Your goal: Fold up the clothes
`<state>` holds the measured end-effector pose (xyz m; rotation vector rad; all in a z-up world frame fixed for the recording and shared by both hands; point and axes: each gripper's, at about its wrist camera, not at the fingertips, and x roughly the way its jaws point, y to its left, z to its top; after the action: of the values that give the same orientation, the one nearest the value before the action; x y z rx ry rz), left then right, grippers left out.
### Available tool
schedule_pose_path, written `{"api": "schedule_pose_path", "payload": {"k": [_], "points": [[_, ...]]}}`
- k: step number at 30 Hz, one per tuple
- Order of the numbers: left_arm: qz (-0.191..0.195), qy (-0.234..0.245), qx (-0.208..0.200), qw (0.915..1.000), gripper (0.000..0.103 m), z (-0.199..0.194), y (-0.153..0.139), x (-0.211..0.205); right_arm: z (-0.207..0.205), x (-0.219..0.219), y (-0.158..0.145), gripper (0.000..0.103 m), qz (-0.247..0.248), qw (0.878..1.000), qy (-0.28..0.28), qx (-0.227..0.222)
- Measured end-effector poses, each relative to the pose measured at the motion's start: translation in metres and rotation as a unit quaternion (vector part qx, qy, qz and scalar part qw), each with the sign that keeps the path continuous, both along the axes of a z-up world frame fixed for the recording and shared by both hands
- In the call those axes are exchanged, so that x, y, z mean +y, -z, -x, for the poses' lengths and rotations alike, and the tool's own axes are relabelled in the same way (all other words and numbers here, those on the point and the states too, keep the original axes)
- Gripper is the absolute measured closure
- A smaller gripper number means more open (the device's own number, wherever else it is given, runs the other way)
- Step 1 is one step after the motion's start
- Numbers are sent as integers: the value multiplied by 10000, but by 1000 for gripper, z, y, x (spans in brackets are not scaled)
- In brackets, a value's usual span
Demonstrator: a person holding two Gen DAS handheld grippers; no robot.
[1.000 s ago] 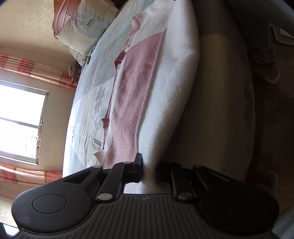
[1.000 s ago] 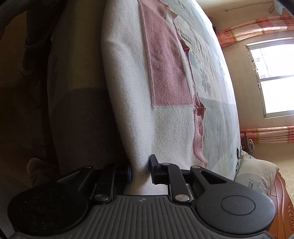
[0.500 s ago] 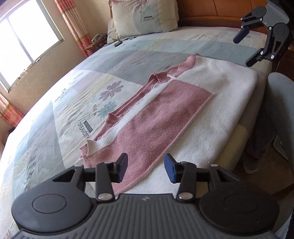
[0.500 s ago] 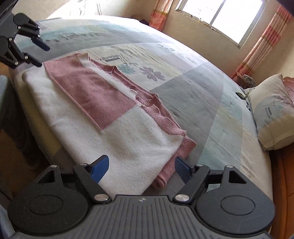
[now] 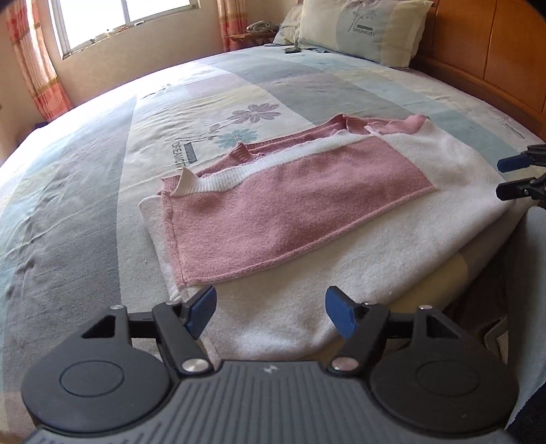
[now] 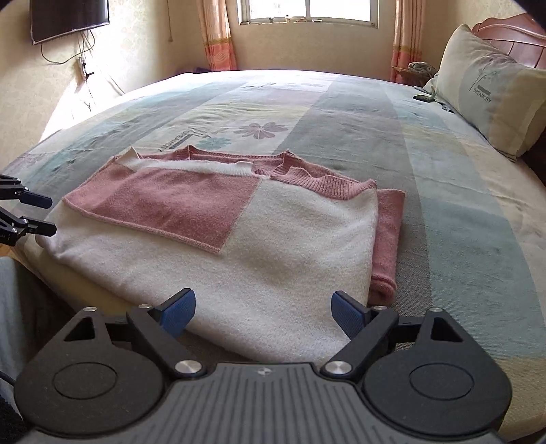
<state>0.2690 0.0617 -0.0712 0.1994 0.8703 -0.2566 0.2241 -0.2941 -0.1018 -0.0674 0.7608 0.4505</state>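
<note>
A pink and white knitted sweater lies folded flat on the bed near its front edge, the pink panel on top of the white part. My left gripper hovers over the sweater's near white edge, jaws opening, nothing between the blue pads. My right gripper hangs over the white near corner at the other end, jaws opening too, pads clear of the cloth. Each gripper shows in the other's view: the right gripper at the right edge, the left gripper at the left edge.
The bed sheet with a flower print spreads beyond the sweater. A pillow leans against the wooden headboard. A small dark object lies by the pillow. A window with curtains stands behind, a wall screen at the left.
Both grippers have let go of the sweater's edge, opened wide, rolled upright and lifted back. The sweater now lies flat on the bed.
</note>
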Motion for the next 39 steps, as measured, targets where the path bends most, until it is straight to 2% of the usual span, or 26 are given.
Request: {"api": "schedule_pose_path", "payload": {"k": [1, 4, 8, 9, 13, 18, 21, 27, 32, 33, 36, 39], "points": [[46, -132, 133, 9998, 31, -1, 6, 1, 9, -1, 0, 8, -175, 9998, 75, 4], [54, -319, 421, 9986, 31, 5, 23, 4, 10, 3, 17, 8, -153, 9993, 210, 259], [40, -377, 288, 9989, 31, 12, 8, 5, 15, 6, 33, 8, -43, 9991, 270, 339], [136, -380, 240, 9989, 31, 12, 3, 6, 18, 6, 30, 7, -79, 9991, 274, 317], [921, -343, 272, 9948, 27, 2, -10, 3, 18, 5, 18, 4, -184, 9991, 365, 141], [1124, -386, 201, 9927, 27, -27, -12, -12, 10, 6, 14, 3, -374, 9982, 429, 208], [1261, -344, 68, 9914, 25, -45, -16, -23, 3, 11, 3, 0, -390, 9985, 378, 40], [1865, -282, 64, 9820, 21, -81, -7, -40, -30, 24, -14, 0, -565, 9972, 374, -312], [2081, -511, 413, 9759, 21, -105, 28, -36, -61, 19, 11, 0, -551, 9948, 851, -99], [2154, -512, 384, 9744, 21, -107, 34, -33, -66, 17, 18, 0, -540, 9939, 964, -34], [2396, -537, 284, 9690, 21, -107, 34, -24, -68, 1, 37, 0, -698, 9906, 1177, 31], [2377, -561, 164, 9696, 20, -107, 21, -26, -65, -2, 34, 0, -845, 9889, 1223, -16]]}}
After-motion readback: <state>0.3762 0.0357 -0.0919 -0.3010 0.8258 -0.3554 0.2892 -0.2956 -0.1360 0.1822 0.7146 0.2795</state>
